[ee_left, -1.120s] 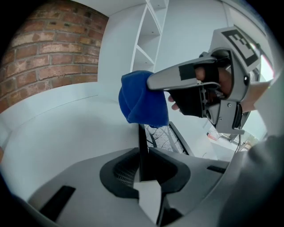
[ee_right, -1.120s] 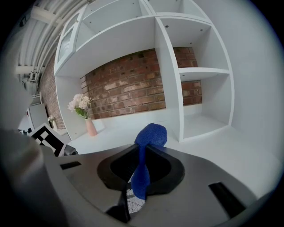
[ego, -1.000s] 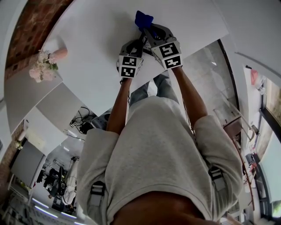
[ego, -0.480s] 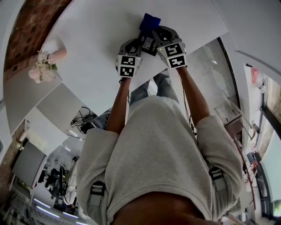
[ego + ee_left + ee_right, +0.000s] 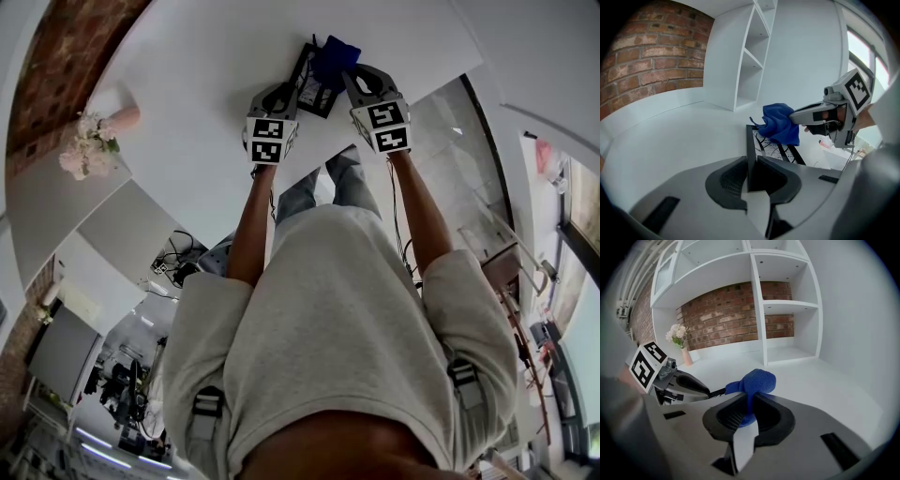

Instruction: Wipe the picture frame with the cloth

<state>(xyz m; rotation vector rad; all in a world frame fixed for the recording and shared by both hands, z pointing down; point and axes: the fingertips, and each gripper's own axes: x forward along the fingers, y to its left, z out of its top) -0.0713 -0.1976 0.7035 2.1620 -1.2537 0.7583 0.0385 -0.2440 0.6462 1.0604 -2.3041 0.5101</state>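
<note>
Black frame [image 5: 774,149]: left claw [image 5: 751,168] clamped on its near edge; right claw [image 5: 749,401] clamped on blue cloth [image 5: 779,124], over frame's far end.

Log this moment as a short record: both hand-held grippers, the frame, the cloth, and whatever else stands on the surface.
left hand-held gripper: shut on the near edge of the picture frame
right hand-held gripper: shut on the blue cloth
picture frame: black border, branch-pattern picture, held over the white counter
cloth: bunched, at the frame's far end
also there: vase of flowers at the counter's left; white shelf unit against the brick wall
</note>
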